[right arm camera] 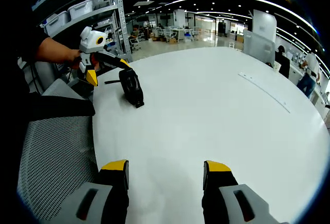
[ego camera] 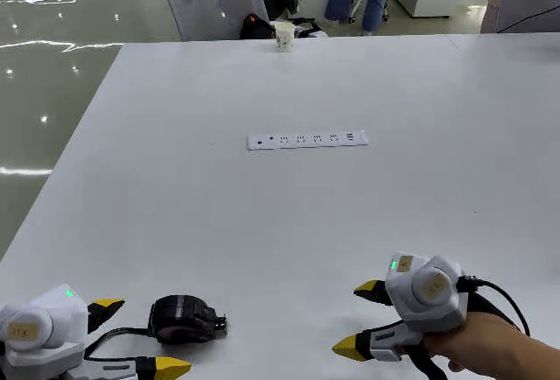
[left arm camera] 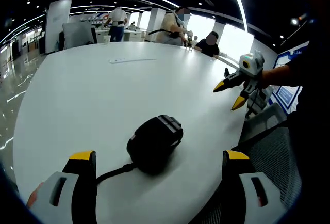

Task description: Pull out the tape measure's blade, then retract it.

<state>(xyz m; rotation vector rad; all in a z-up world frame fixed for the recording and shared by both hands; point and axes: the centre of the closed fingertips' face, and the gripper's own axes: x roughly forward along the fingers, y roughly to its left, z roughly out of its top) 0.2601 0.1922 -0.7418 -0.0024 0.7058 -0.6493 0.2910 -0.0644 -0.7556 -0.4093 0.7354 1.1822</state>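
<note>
A black tape measure lies on the white table near its front edge, its blade retracted and a black strap trailing toward the left gripper. My left gripper is open, its yellow-tipped jaws flanking the tape measure without touching it. My right gripper is open over bare table at the front right, held by a hand. In the right gripper view the tape measure sits far off by the left gripper. The right gripper shows in the left gripper view.
A white power strip lies at the table's middle. A paper cup stands at the far edge. People sit and stand beyond the table's far side. A mesh chair is at the near edge.
</note>
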